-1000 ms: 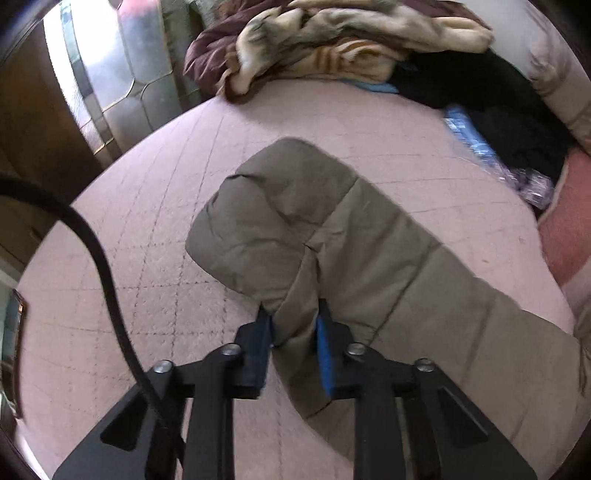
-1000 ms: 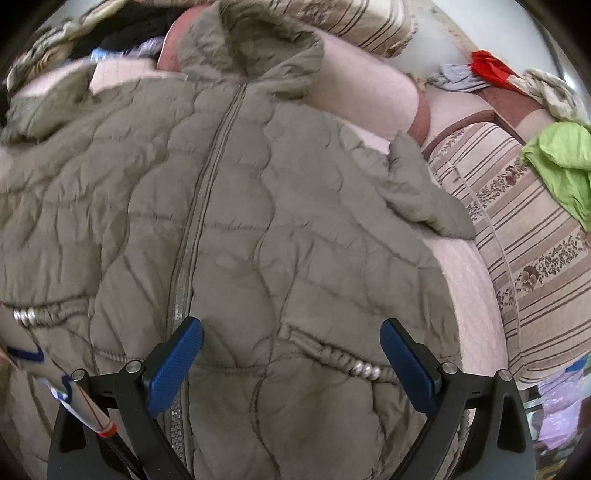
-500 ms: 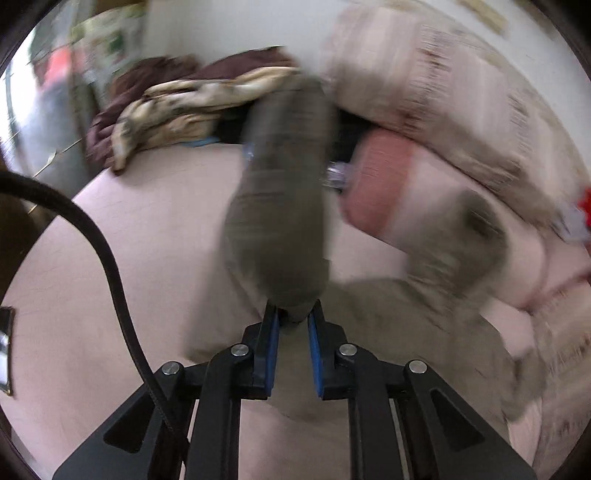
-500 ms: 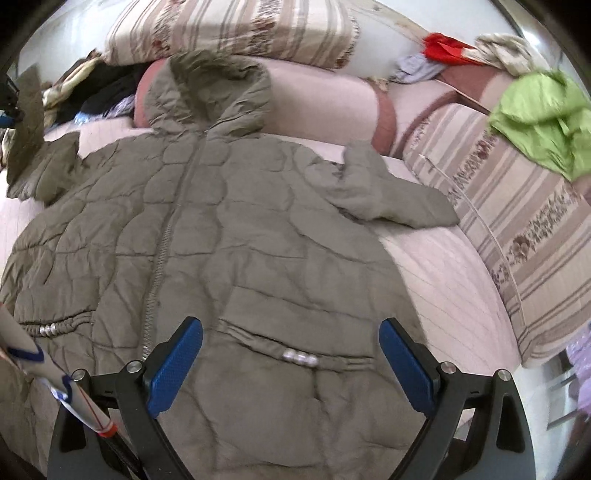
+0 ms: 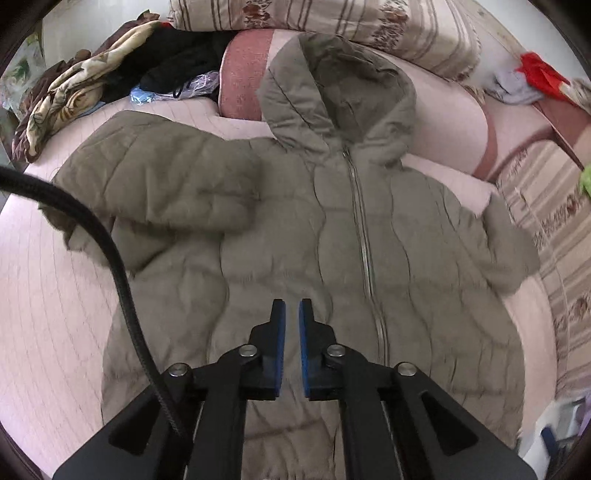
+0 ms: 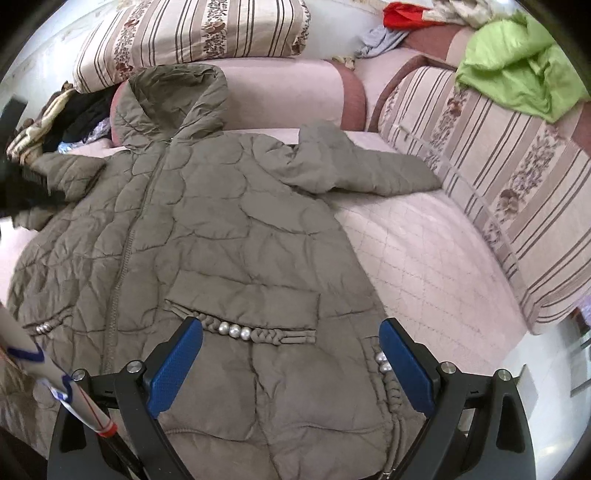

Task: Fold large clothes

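An olive quilted hooded jacket [image 5: 295, 229] lies front up, zipped, on a pink quilted bed; it also shows in the right wrist view [image 6: 221, 236]. Its left sleeve [image 5: 162, 181] is folded in over the chest. Its right sleeve [image 6: 354, 170] lies stretched out to the side. My left gripper [image 5: 291, 306] hovers over the jacket's lower front, jaws nearly together with a thin gap and nothing between them. My right gripper [image 6: 291, 332] is wide open and empty above the jacket's right pocket with pearl trim [image 6: 232, 330].
Striped floral cushions [image 6: 192, 33] and a pink bolster [image 6: 288, 92] line the back and right. A pile of dark and patterned clothes [image 5: 92, 81] sits back left. A green garment [image 6: 517, 70] and a red one [image 6: 402, 14] lie back right. A black cable [image 5: 110, 258] crosses left.
My left gripper carried the left sleeve up and over onto the jacket's chest, let it go and drew back. The right gripper stayed open and pulled back slightly.
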{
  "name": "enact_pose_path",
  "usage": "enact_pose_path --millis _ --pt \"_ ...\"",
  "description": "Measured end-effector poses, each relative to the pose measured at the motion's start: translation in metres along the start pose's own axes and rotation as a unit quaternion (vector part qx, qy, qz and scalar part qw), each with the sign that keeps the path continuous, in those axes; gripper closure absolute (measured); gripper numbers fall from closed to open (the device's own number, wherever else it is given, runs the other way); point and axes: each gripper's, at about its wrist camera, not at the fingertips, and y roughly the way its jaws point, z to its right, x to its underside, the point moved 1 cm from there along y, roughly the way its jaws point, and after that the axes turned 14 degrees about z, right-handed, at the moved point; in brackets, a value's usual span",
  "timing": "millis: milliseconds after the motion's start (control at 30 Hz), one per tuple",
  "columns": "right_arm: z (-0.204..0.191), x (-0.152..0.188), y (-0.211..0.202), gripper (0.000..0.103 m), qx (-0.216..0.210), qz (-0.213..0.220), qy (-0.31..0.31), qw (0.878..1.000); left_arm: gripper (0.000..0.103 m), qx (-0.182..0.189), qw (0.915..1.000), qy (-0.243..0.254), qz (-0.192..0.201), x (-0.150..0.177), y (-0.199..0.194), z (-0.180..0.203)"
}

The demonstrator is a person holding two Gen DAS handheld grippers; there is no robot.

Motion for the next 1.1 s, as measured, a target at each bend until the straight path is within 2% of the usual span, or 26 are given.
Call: enact_pose_path --millis 67,133,267,300,367,467,600,733,867,933,967,1000,1067,1100 --pt "-0.002 -0.007 0.010 0.005 -0.042 -0.018 0.021 0.999 0.066 -0.016 0.9998 0.005 0.014 0.014 -0.018 -0.001" --pt "-0.009 -0.015 0.020 0.008 -0.079 -0.034 0.038 0.996 0.052 -0.051 0.9980 0.016 0.035 0.025 -0.030 -0.010" --pt "-0.047 -0.037 0.050 0.022 -0.141 -0.055 0.050 0.987 0.041 -0.133 0.9876 0.052 0.066 0.039 -0.043 -0.036" --pt "-0.061 -0.044 0.060 0.025 -0.162 -0.058 0.054 0.984 0.041 -0.152 0.9842 0.060 0.068 0.042 -0.043 -0.045" --pt "-0.089 -0.056 0.077 0.026 -0.202 -0.061 0.061 0.976 0.041 -0.165 0.9827 0.057 0.063 0.046 -0.040 -0.064" --pt "-0.140 -0.075 0.116 0.026 -0.261 -0.078 0.070 0.960 0.041 -0.169 0.9841 0.022 0.049 0.053 -0.031 -0.098" --pt "-0.199 -0.094 0.163 0.026 -0.292 -0.106 0.087 0.947 0.041 -0.163 0.9854 -0.023 0.044 0.061 -0.023 -0.133" --pt "-0.253 -0.114 0.206 0.026 -0.313 -0.127 0.107 0.935 0.040 -0.128 0.9890 -0.069 0.027 0.061 -0.015 -0.160" --pt "-0.289 -0.129 0.235 0.020 -0.309 -0.126 0.133 0.933 0.040 -0.126 0.9894 -0.064 0.033 0.056 -0.011 -0.160" --pt "-0.301 -0.135 0.238 0.020 -0.325 -0.126 0.143 0.926 0.040 -0.130 0.9893 -0.053 0.038 0.056 -0.010 -0.157" --pt "-0.309 -0.137 0.238 0.020 -0.341 -0.131 0.149 0.919 0.040 -0.131 0.9895 -0.050 0.037 0.056 -0.010 -0.155" --pt "-0.314 -0.138 0.238 0.021 -0.352 -0.137 0.150 0.914 0.040 -0.130 0.9897 -0.048 0.037 0.057 -0.010 -0.155" --pt "-0.326 -0.138 0.235 0.033 -0.357 -0.145 0.139 0.912 0.040 -0.126 0.9901 -0.052 0.034 0.057 -0.007 -0.155" --pt "-0.331 -0.138 0.234 0.054 -0.356 -0.149 0.132 0.913 0.040 -0.124 0.9902 -0.054 0.033 0.056 -0.007 -0.156"
